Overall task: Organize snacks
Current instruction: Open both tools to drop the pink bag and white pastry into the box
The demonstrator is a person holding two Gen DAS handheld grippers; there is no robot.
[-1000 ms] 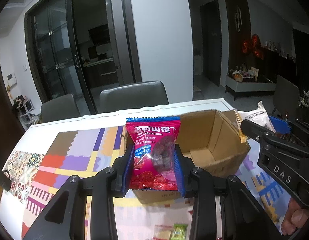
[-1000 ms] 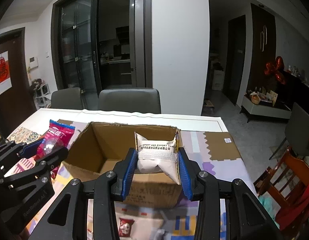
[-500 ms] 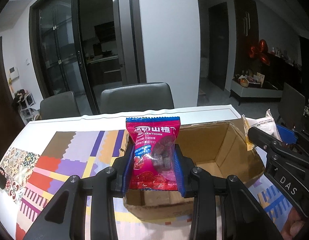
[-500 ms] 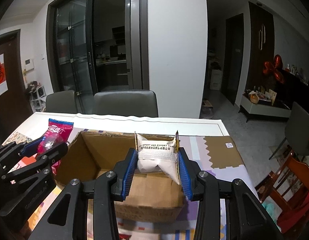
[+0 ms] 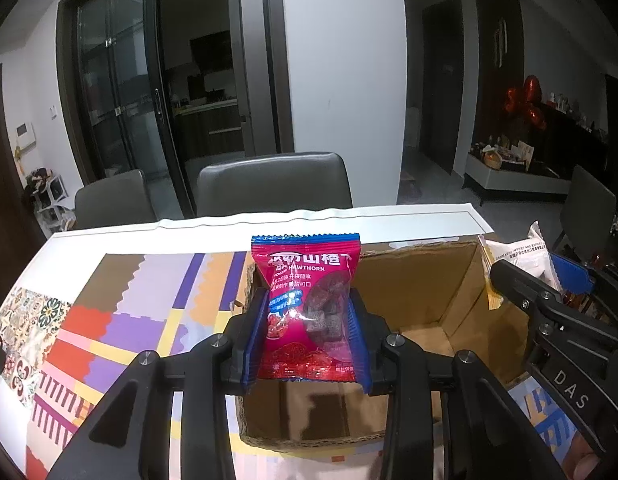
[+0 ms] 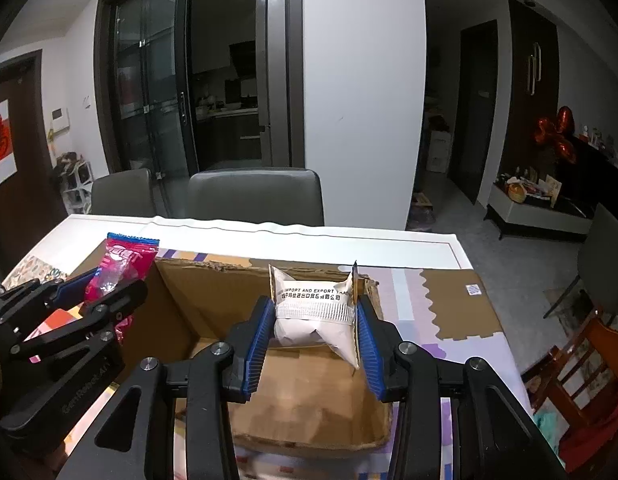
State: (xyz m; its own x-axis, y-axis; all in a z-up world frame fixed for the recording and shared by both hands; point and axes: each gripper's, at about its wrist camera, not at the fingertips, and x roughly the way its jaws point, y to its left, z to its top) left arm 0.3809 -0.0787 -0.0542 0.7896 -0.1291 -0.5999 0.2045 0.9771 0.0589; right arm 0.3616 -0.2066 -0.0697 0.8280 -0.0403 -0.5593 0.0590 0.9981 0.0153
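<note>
Open cardboard box [image 5: 425, 312] stood on the bench [image 5: 109, 236], flaps up; the parts of its floor I could see were bare brown board. My left gripper [image 5: 307, 332] was closed partway on a red hawthorn snack packet [image 5: 307, 300], blue pads pressed against both side edges, packet upright over the box's left wall. Front read "HAWTHORN" under large white Chinese characters; a clear window showed dark cubes inside. My right gripper [image 6: 315, 330] was likewise closed partway on a white snack pouch [image 6: 315, 312], pads pinching its sides, held above the box's open top near the right wall. Pouch print read "IMPORT AND EXPORT TRA…", with a Chinese line below. "DAS" was readable on the right gripper body in the left view. A patchwork-coloured mat [image 5: 121, 320] covered the bench under the box.
</note>
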